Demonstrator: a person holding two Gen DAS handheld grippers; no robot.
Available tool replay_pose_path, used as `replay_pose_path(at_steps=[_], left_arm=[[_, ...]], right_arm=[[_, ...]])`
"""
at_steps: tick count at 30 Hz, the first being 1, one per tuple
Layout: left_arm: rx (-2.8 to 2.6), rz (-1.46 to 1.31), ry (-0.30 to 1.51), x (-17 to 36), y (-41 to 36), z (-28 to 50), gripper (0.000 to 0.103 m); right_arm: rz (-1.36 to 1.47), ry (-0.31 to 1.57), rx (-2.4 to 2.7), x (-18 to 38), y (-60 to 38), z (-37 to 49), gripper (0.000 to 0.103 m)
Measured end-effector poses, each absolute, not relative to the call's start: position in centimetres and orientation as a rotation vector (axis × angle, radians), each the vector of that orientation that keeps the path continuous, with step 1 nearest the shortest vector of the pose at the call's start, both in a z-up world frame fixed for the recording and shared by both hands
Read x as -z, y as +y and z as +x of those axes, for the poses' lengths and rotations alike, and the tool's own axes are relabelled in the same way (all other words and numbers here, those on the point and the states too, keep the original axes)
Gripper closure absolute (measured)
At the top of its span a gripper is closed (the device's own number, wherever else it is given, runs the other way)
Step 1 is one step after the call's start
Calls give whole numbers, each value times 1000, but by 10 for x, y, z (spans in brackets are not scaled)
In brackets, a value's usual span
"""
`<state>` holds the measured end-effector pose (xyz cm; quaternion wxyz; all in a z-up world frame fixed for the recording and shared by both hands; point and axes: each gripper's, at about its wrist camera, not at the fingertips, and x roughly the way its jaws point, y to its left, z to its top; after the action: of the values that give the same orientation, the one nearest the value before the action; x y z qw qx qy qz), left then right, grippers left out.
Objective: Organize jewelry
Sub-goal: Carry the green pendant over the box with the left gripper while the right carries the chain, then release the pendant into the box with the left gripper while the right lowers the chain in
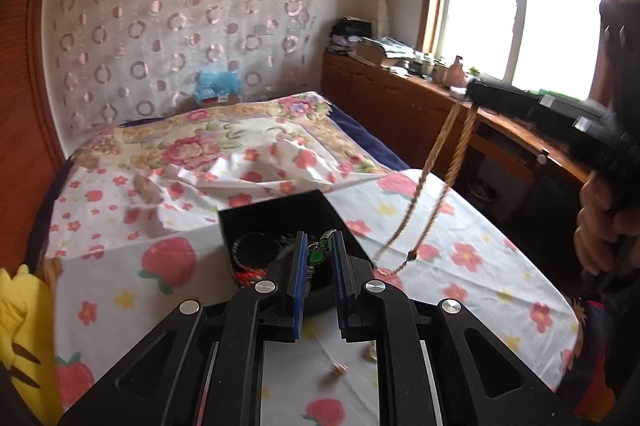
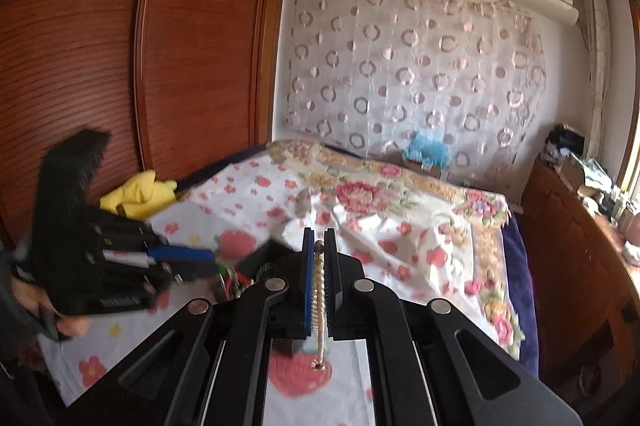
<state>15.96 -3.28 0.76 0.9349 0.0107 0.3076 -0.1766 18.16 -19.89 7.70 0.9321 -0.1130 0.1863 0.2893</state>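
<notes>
A black jewelry box (image 1: 280, 214) sits open on the flowered bed sheet, holding a dark bangle (image 1: 256, 250) and red cord pieces. My left gripper (image 1: 319, 246) is over the box, shut on a green-stone piece (image 1: 320, 253). My right gripper (image 2: 319, 246) is raised at the right, shut on a long tan beaded necklace (image 1: 440, 161) that hangs in a loop to the sheet; its beads (image 2: 319, 302) run between the pads. The box (image 2: 264, 258) is mostly hidden in the right wrist view. Two small pale pieces (image 1: 340, 370) lie on the sheet near me.
A yellow plush toy (image 1: 24, 330) lies at the bed's left edge. A wooden cabinet (image 1: 400, 105) with clutter runs under the window at right. A wooden wardrobe (image 2: 120, 45) stands left. The sheet (image 1: 160, 193) is rumpled behind the box.
</notes>
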Motion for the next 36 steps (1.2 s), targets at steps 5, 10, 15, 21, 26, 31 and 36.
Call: replay_pose_path(at_steps=[5, 10, 15, 21, 26, 31, 36], left_arm=[[343, 6, 635, -4, -24, 179, 92], [339, -4, 649, 3, -19, 193, 92], [338, -9, 678, 16, -18, 202, 92], [341, -18, 721, 33, -19, 214, 92], [335, -23, 733, 36, -17, 216, 92], [320, -30, 729, 35, -9, 208, 91], [305, -21, 744, 40, -2, 196, 91]], right_arm=[[-238, 335, -614, -97, -185, 191, 97], [-249, 335, -632, -96, -173, 201, 97], [-253, 359, -643, -88, -165, 214, 97], [-254, 366, -654, -85, -158, 221, 97], [-245, 407, -673, -71, -155, 231, 97], [-248, 497, -689, -36, -145, 243, 97], [-230, 577, -720, -8, -134, 251, 97]])
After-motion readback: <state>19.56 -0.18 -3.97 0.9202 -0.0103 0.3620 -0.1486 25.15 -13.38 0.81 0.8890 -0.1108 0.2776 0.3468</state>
